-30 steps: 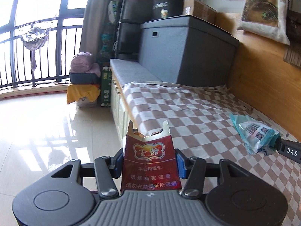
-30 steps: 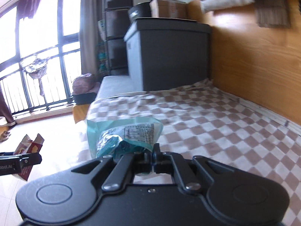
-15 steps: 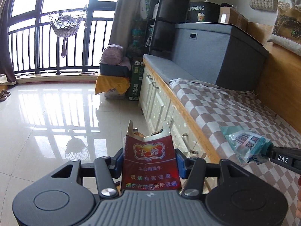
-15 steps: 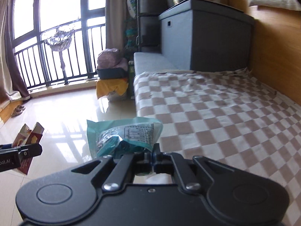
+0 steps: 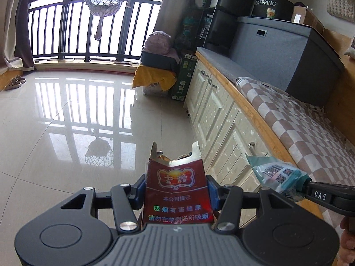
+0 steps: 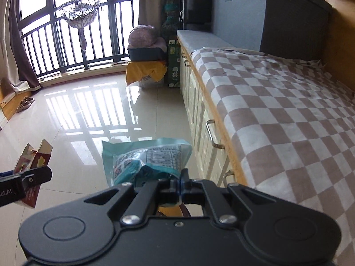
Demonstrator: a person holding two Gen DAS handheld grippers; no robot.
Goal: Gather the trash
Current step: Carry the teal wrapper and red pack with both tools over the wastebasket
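Trash is clamped in both downward-tilted claws: left claw [image 5: 176,196] grips a red cigarette pack [image 5: 176,190], right claw [image 6: 180,182] a teal wrapper [image 6: 147,158].

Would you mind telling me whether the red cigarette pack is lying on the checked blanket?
No, the red cigarette pack is clamped between the fingers of the left gripper above the tiled floor.

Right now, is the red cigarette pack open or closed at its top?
Open. The red cigarette pack, clamped in the left gripper, has a torn, jagged top edge with foil flaps sticking up.
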